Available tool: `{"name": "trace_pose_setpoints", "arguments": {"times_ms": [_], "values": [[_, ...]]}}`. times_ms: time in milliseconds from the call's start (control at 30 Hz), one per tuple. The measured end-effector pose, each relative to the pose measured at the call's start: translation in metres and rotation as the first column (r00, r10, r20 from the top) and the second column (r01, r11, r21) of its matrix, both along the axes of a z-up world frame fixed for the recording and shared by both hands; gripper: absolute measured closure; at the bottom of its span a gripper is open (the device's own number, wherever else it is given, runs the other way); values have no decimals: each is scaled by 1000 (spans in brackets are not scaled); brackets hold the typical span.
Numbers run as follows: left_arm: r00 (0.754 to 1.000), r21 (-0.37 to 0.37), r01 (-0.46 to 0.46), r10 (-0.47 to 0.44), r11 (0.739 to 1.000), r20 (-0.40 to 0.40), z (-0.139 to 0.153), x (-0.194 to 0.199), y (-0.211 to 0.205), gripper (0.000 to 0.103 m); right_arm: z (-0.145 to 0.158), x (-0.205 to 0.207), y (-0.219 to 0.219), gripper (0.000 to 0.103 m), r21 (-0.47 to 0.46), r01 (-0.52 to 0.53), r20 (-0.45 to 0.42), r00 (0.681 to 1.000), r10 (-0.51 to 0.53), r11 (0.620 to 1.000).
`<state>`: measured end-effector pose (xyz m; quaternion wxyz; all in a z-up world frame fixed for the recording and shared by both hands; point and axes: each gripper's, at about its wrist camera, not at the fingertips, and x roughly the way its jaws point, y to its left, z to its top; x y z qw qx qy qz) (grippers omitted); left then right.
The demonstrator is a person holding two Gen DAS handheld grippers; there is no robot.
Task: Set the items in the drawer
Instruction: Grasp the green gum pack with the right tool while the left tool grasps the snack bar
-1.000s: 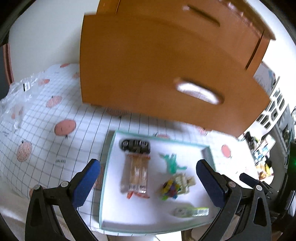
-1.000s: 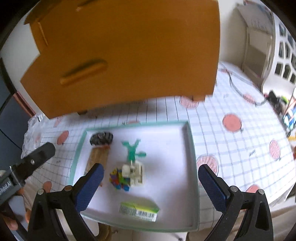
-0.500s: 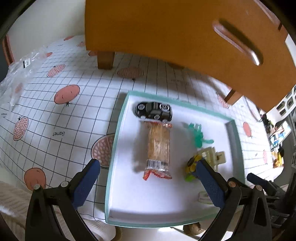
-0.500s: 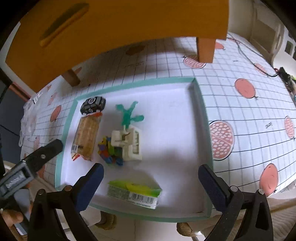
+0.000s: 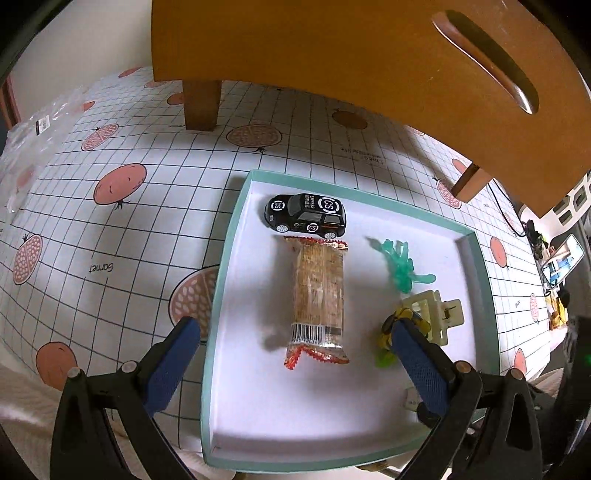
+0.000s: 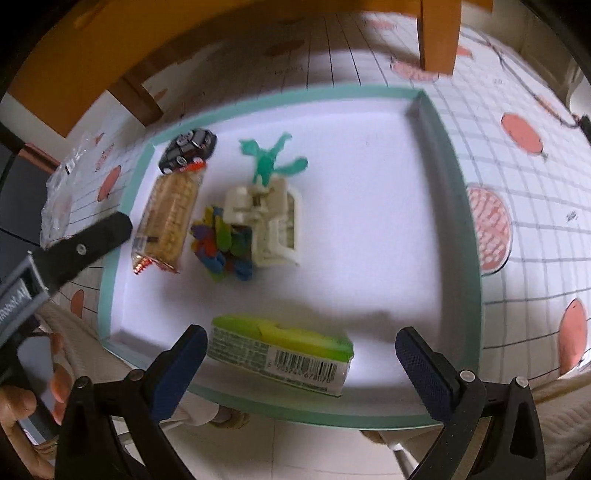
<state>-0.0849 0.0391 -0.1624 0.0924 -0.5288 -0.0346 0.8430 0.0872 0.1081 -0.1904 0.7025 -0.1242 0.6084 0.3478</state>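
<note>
A white tray with a teal rim [image 5: 221, 295] [image 6: 462, 221] holds a black toy car [image 5: 306, 217] [image 6: 188, 149], a wrapped snack bar [image 5: 318, 295] [image 6: 168, 218], a green toy figure [image 5: 399, 264] [image 6: 267, 160], a cream hair clip [image 5: 434, 314] [image 6: 269, 221], a colourful toy [image 6: 221, 243] and a green box [image 6: 280, 354]. My left gripper [image 5: 293, 332] is open above the snack bar's near end. My right gripper [image 6: 299, 341] is open just over the green box, whose left end is near the left finger. The orange wooden drawer unit [image 5: 369, 55] [image 6: 92, 48] stands behind the tray.
The table wears a white grid cloth with pink fruit prints [image 5: 118, 184]. The unit's wooden legs [image 5: 201, 105] [image 6: 439, 33] stand beyond the tray. A clear plastic bag [image 5: 29, 140] lies at far left. A person's hand [image 6: 22, 406] holds the left gripper's handle.
Both grippers have come down and closer to the tray, which now fills each view. The drawer unit has slid up toward the top edge. Both stay open.
</note>
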Motion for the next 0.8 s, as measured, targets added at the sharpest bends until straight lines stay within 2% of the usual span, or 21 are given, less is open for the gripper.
{"name": "trace_pose_setpoints", "arguments": {"times_ms": [167,233,300,400,800], "values": [[1000,2,8,-8,1000,-2,-6,-5,1,1,-3,3,-1,2,-10,22,-2,1000,-22,1000],[1000,-1,5,-5,1000,-8,-7,-7,2,2,-2,3,-1,8,-15,27,14,1000,-26,1000],[1000,-6,-1,1,1000,-19,-7,-9,3,9,0,2,1,19,-28,23,40,999,-21,999],[1000,-9,-2,2,1000,-26,-8,-11,4,12,2,2,0,31,-42,24,63,998,-21,999],[1000,-34,7,-8,999,-29,-9,-11,6,12,3,19,-11,34,11,76,46,996,-77,997]]}}
